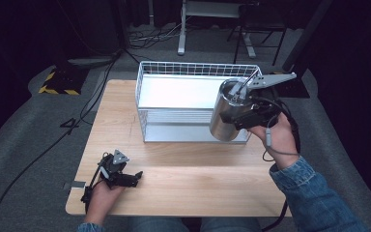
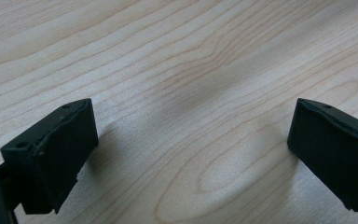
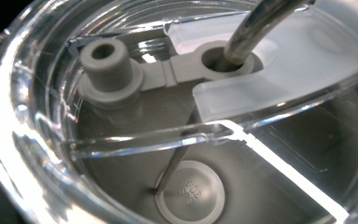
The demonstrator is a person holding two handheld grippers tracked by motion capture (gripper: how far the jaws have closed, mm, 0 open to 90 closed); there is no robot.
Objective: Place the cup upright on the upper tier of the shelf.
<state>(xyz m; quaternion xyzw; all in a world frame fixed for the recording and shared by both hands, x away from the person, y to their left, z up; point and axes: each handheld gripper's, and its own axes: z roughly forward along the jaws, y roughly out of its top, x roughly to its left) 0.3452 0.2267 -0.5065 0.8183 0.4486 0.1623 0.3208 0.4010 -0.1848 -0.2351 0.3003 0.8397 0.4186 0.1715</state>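
A steel tumbler [image 1: 223, 118] with a clear lid [image 3: 284, 79] and a metal straw [image 3: 256, 28] hangs tilted in the air over the front right corner of the white wire basket [image 1: 193, 67]. My right gripper [image 1: 236, 102] is shut on the tumbler at its rim, held from the right. The right gripper view looks down through the lid into the cup, past a grey stopper [image 3: 107, 70]. My left gripper [image 1: 136, 178] rests low on the wooden table [image 1: 188, 179] near its front left, with its jaws wide apart. Nothing lies between its fingers [image 2: 56, 154], just bare wood.
The wire basket stands at the back middle of the table with a white floor. Cables [image 1: 38, 154] trail over the grey floor to the left. A desk frame [image 1: 183, 29] stands behind the table.
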